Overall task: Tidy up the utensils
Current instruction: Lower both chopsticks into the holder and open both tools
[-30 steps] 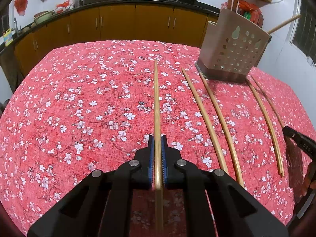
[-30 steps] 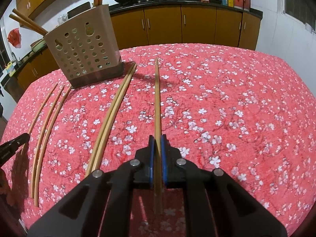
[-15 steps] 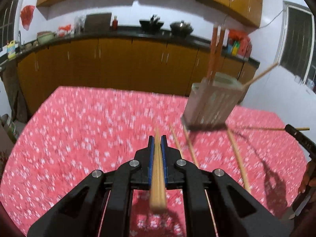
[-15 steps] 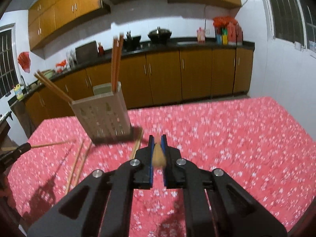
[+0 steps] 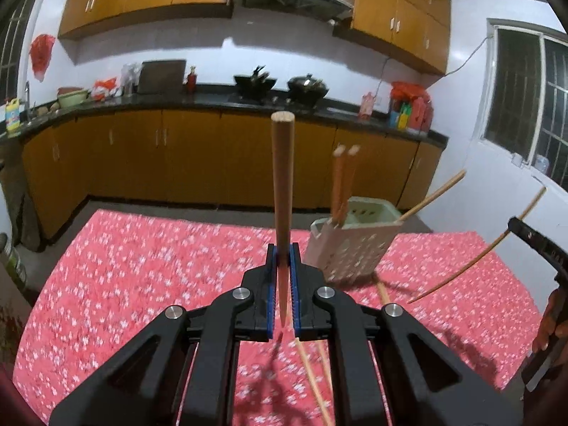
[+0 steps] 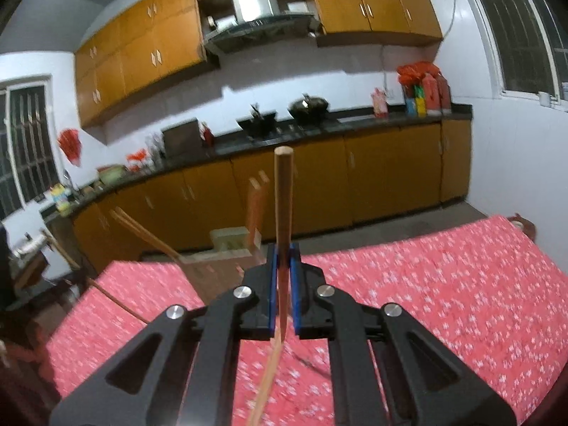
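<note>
My left gripper (image 5: 283, 254) is shut on a wooden chopstick (image 5: 282, 177), held upright above the table. My right gripper (image 6: 283, 254) is shut on another chopstick (image 6: 283, 195), also raised upright; it shows at the right edge of the left wrist view (image 5: 497, 241). The beige perforated utensil holder (image 5: 351, 245) stands on the red floral tablecloth (image 5: 142, 266) ahead and to the right of the left gripper, with several chopsticks in it. In the right wrist view the holder (image 6: 227, 248) is blurred, left of the fingers. Loose chopsticks (image 5: 312, 380) lie on the cloth under the left gripper.
Wooden kitchen cabinets (image 5: 177, 163) and a dark counter with woks (image 5: 305, 85) run behind the table. A window (image 5: 525, 88) is on the right wall. The table's far edge (image 5: 198, 216) faces the cabinets.
Both grippers lifted their chopsticks off the tablecloth and tilted them from flat to upright. The views swung up from the table to the kitchen wall.
</note>
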Demonstrator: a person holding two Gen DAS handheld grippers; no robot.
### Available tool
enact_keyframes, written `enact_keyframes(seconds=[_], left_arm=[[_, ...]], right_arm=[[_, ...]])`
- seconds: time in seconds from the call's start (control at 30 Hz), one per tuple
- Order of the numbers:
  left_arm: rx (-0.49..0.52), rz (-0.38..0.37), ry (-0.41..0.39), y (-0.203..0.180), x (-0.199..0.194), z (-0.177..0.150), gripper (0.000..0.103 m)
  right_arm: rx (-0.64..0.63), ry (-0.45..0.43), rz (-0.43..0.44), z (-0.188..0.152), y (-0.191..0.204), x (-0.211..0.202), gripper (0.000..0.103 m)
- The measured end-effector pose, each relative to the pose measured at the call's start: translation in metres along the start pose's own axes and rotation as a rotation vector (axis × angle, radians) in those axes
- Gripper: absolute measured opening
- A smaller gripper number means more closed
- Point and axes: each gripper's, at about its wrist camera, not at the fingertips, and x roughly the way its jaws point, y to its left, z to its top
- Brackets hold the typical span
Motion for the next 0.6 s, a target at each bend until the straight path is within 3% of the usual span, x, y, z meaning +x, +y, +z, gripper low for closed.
enact_keyframes(seconds=[0.13,0.3,0.6], left_arm=[[0.022,-0.042,-0.048,-0.019,-0.009,0.015,0.007],[0.043,-0.107,-0.124,-0.047,-0.02,0.036,0.007],[-0.009,-0.077,-0.286,-0.069,-0.015,0.079,0.007]], right_arm=[[0.007,-0.08,0.071,0.028,0.013,-0.015,0.008],[-0.006,-0.17,0.1,0.051,0.032,-0.016,0.008],[-0.022,-0.228,0.073,0.069,0.045,0.015,0.008]])
